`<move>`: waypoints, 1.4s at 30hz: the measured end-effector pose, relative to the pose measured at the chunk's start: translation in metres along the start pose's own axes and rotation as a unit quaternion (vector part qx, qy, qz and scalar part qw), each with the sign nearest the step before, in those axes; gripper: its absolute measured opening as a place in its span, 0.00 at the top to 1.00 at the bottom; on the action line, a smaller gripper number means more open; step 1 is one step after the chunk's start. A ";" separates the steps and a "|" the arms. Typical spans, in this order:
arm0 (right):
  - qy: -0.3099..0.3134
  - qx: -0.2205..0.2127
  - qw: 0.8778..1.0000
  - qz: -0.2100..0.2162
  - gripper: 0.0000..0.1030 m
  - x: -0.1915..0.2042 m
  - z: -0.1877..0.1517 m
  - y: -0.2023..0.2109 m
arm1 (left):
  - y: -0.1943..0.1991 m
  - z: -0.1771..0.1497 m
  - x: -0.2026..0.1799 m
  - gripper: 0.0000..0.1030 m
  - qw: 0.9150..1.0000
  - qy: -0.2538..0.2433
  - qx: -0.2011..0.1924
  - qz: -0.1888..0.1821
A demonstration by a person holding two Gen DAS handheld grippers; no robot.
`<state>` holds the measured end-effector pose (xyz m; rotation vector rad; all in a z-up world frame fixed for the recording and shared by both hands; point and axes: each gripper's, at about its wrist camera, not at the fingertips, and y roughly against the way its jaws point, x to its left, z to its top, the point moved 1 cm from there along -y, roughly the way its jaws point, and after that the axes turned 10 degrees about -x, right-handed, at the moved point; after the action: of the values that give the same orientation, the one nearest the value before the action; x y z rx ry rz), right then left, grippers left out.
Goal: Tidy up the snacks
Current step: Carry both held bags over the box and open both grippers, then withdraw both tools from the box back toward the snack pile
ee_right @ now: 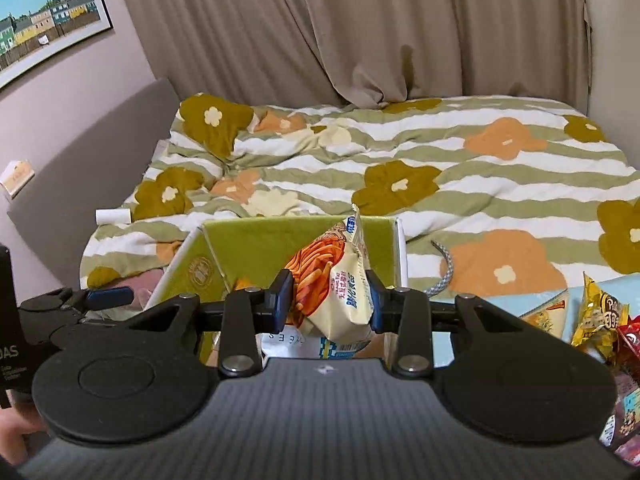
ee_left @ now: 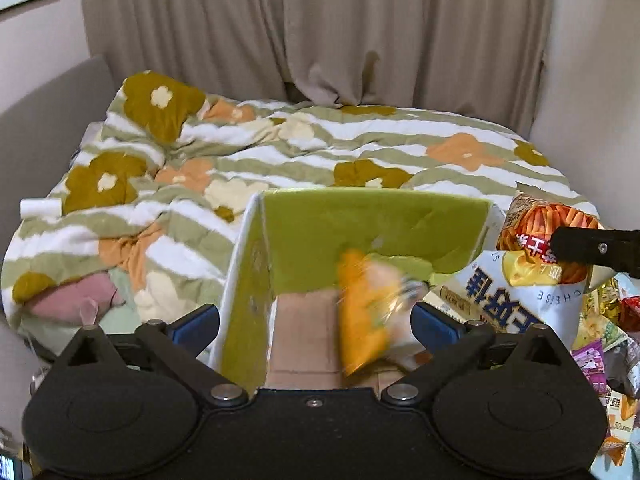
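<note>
Green-lined box: an open cardboard box [ee_left: 372,232] with lime-green inner walls and a brown floor stood on the bed, lower centre of the left wrist view; its flaps stood up.
Orange packet: a blurred orange and white snack packet [ee_left: 366,312] was inside the box, between the spread fingers and touching neither.
Left gripper: the black left gripper [ee_left: 316,324] with blue pads had its jaws wide apart, with nothing pressed between them.
Right gripper: the black right gripper [ee_right: 329,300] had its jaws closed on a cream snack bag printed with orange sticks [ee_right: 340,280], held upright in the centre of the right wrist view, in front of the box's far wall.
Same bag, left view: it showed at the right edge [ee_left: 544,224], with a black finger across it.
White bag: a white and blue cheese snack bag [ee_left: 520,300] lay just below, beside the box's right wall.
Loose snacks: a heap of mixed packets [ee_left: 604,320] filled the lower right corner.
Bed: a striped green and white quilt with orange and olive flowers [ee_right: 480,168] covered it.
Backdrop: beige curtains [ee_right: 360,32] hung behind; a framed picture of houses [ee_right: 44,24] sat upper left.
</note>
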<state>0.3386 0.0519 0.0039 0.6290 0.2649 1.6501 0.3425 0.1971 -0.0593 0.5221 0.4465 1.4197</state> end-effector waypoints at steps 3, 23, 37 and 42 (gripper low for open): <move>0.004 0.003 1.000 0.009 0.50 -0.001 -0.001 -0.003 | 0.013 -0.004 0.001 0.00 1.000 0.003 -0.003 0.011; 0.032 0.015 0.992 0.118 0.00 0.049 0.010 -0.041 | 0.034 -0.013 0.019 0.00 0.998 0.037 0.000 0.058; 0.031 -0.010 0.997 0.077 0.00 0.032 0.005 -0.008 | 0.048 -0.009 0.020 0.00 0.998 0.031 -0.006 0.048; 0.033 -0.025 0.998 0.053 0.00 0.031 0.010 0.015 | 0.063 0.002 0.017 0.00 0.999 0.021 -0.025 0.038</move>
<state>0.3290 0.0776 0.0274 0.5599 0.2411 1.7762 0.2946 0.2185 -0.0203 0.4744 0.4270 1.5132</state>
